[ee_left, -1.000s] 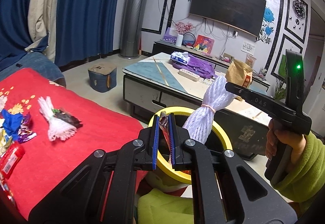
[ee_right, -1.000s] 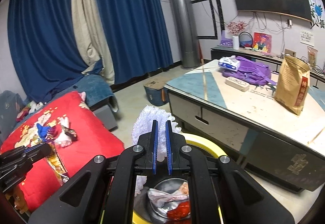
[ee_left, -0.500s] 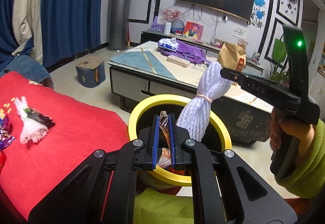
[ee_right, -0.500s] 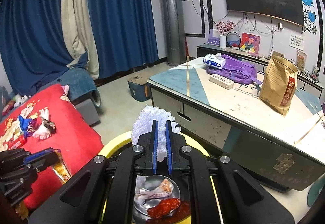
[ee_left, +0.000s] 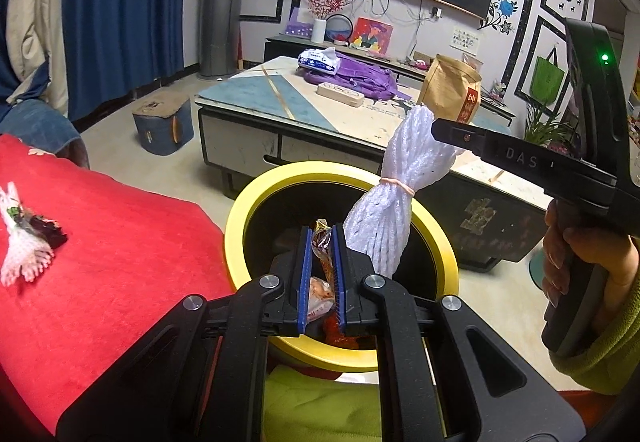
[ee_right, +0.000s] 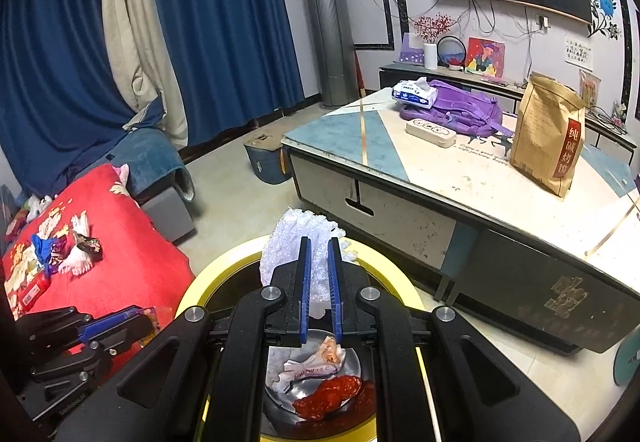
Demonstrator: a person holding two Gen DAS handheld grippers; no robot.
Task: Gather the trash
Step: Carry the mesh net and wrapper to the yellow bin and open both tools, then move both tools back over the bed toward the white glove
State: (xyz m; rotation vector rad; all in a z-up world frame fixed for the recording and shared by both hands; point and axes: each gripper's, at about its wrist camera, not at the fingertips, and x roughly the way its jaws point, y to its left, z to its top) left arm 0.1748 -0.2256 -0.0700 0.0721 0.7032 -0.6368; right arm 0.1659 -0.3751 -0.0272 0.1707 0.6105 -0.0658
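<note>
Right now my left gripper is clamped narrow on a snack wrapper, its blue pads pinching the crinkled strip upright directly over the mouth of the yellow-rimmed trash bin. My right gripper is closed down on a white foam net sleeve; seen from the left wrist, that bundle, cinched by a rubber band, hangs tilted from the tongs with its lower end inside the bin's rim, just beside the wrapper. Down inside the bin, the right wrist view shows a shiny bottom with a crumpled pale wrapper and a red wrapper lying next to each other. My right hand, in a green sleeve, grips the handle to the right of the bin. To the bin's left lies the red blanket, touching or nearly touching its rim, and well away from the bin on that blanket sit another white net sleeve with a dark wrapper and, further off, a cluster of coloured wrappers. Behind the bin stands the coffee table, carrying a brown paper bag, a purple backpack, a tissue pack and a power strip.
</note>
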